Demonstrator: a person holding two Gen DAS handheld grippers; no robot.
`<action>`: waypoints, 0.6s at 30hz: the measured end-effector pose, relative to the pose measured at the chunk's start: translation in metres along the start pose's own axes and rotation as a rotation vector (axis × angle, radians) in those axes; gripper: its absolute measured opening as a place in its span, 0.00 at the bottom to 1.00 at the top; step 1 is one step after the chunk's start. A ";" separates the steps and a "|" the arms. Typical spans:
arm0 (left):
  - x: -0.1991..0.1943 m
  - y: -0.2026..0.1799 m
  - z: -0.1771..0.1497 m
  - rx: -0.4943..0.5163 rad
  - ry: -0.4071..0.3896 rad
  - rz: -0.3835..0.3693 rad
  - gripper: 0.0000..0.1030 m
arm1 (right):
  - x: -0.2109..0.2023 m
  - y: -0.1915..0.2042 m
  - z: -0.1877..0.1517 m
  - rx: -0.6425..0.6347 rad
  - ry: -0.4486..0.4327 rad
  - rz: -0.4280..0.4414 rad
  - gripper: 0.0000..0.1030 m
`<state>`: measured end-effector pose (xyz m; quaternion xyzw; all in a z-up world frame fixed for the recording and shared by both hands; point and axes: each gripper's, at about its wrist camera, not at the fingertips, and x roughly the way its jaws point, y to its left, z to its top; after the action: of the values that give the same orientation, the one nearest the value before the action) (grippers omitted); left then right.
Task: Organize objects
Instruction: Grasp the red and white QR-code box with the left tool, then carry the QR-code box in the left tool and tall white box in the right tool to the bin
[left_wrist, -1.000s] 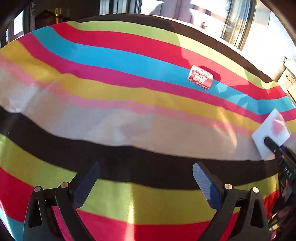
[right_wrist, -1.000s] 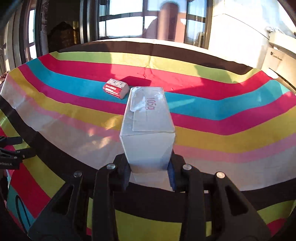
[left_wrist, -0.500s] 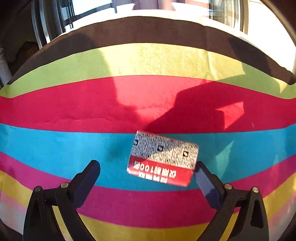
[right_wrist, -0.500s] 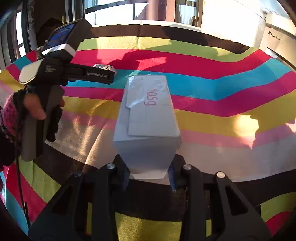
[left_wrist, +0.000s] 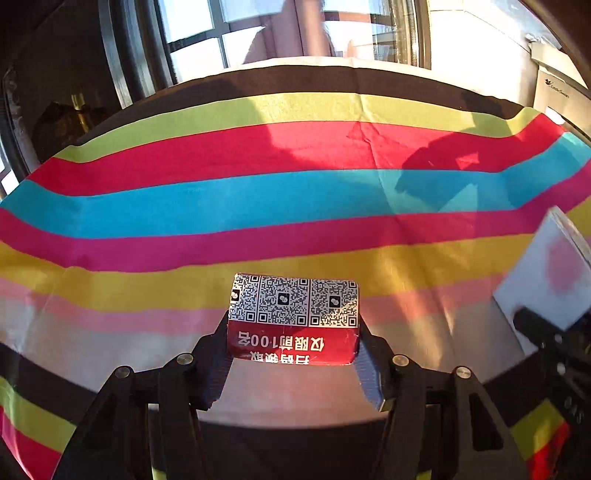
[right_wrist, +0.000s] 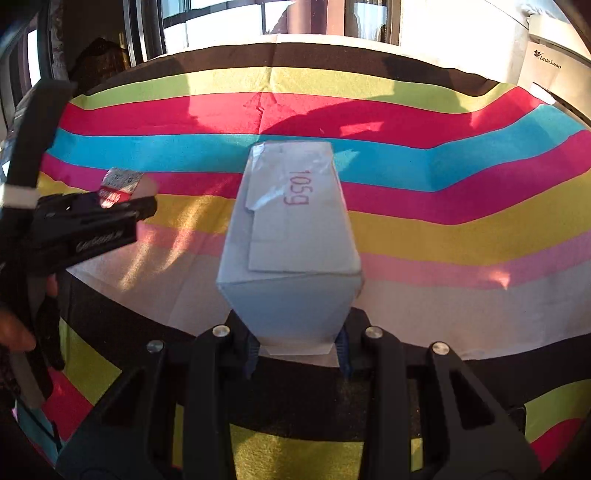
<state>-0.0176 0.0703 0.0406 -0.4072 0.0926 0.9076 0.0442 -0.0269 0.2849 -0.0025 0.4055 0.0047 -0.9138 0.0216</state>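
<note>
Between my left gripper's (left_wrist: 293, 350) just-closed jaws sits the red packet (left_wrist: 293, 319), clamped, its QR codes and "100" legible only in this wrist view. Ahead of my right gripper (right_wrist: 297, 341), which squeezes the white box (right_wrist: 291, 236), only that view reads "105g" and "LittleSwan" on the appliance (right_wrist: 550, 62) beyond.

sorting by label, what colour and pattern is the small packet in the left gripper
Dark red with a silver QR-code band on the small packet; clearest in the left wrist view.
</note>
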 end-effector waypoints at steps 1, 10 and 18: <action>-0.010 0.006 -0.009 -0.009 0.004 0.004 0.57 | 0.000 0.000 0.000 -0.001 0.003 0.001 0.37; -0.037 0.018 -0.057 -0.141 0.063 -0.044 0.57 | -0.003 0.005 0.001 -0.016 -0.001 -0.014 0.37; -0.077 0.026 -0.095 -0.148 0.046 -0.052 0.57 | -0.054 0.020 -0.033 -0.046 -0.053 0.059 0.37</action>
<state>0.0989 0.0251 0.0400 -0.4325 0.0156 0.9008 0.0356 0.0346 0.2672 0.0158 0.3806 0.0130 -0.9229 0.0579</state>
